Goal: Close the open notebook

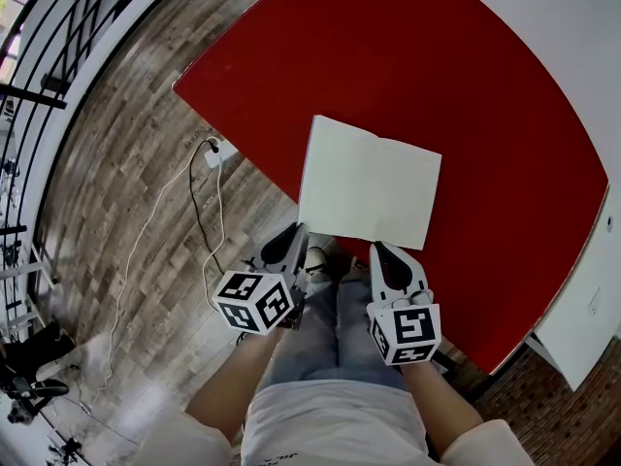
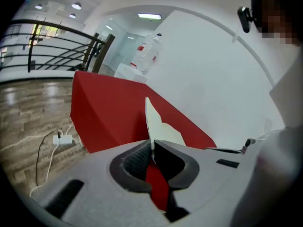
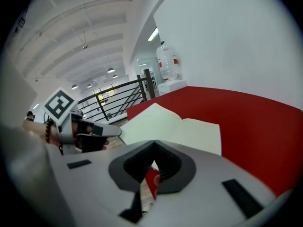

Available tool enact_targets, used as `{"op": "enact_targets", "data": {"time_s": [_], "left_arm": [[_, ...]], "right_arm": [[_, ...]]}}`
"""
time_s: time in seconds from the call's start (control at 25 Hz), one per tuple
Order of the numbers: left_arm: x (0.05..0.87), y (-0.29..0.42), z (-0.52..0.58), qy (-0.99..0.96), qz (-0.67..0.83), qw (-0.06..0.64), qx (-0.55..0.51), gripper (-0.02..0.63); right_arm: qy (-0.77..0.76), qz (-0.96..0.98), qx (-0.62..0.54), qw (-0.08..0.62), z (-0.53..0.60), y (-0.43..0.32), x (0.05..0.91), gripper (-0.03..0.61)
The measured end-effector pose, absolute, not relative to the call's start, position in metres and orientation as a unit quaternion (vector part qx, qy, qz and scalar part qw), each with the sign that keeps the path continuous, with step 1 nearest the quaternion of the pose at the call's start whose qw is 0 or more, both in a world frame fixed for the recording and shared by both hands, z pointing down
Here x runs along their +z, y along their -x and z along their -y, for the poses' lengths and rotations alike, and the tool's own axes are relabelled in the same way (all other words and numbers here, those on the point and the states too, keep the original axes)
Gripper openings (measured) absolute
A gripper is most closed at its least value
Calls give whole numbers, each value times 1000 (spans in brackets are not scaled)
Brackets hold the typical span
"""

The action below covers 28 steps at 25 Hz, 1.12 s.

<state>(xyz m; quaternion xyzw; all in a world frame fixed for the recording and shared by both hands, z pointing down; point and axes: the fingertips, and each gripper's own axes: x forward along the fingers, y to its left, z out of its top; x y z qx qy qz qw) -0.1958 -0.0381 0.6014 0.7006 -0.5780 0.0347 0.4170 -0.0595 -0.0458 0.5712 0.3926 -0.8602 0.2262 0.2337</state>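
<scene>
The open notebook [image 1: 369, 187] lies on the red worktop [image 1: 388, 56], close to its near edge, blank pages up. From the head view it looks almost flat, and the left gripper [image 1: 297, 236] merely seems to sit at the near left corner.

The left gripper view settles the matter. The left gripper's [image 2: 152, 143] jaws are pressed together on the edge of the notebook's [image 2: 158, 126] left leaf, which stands up thin and edge-on from between their tips, clear of the red surface.

The right gripper view gives the same leaf from the side. The notebook's [image 3: 180, 129] left half is tilted up from the spine, while the right half lies flat on the worktop. The left gripper [image 3: 113, 131] is at the raised corner.

The right gripper [image 1: 380, 250] hovers just short of the near edge of the right page. In its own view the right gripper's [image 3: 152, 144] jaws meet at the tips. As far as the dark gap behind them lets me judge, they pinch nothing.

Only the head view takes in the wooden floor [image 1: 126, 183] with a white cable [image 1: 209, 202] trailing across it. The two gripper views alone show a water bottle [image 3: 168, 60] and a black railing [image 2: 47, 46] beyond the worktop.
</scene>
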Motion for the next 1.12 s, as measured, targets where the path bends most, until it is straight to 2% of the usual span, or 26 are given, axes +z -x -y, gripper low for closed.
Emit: {"op": "enact_targets", "data": {"time_s": [0.16,0.4,0.76,1.12], "left_arm": [[562,169,48,-737,565,364,69,28],[548,108,45,-786,524,296,141,28],[564,19,41,-822,449,303,177,29],[614,-32,42,-830,418,270,250,31]], "right_arm": [[-417,853,227,216,53,42,563,5],[-460,835,230,196,56,-5,556,5],[-521,793,253,189,43,-70,555,5],[-546,770,267,192,35,-102,569,5]]}}
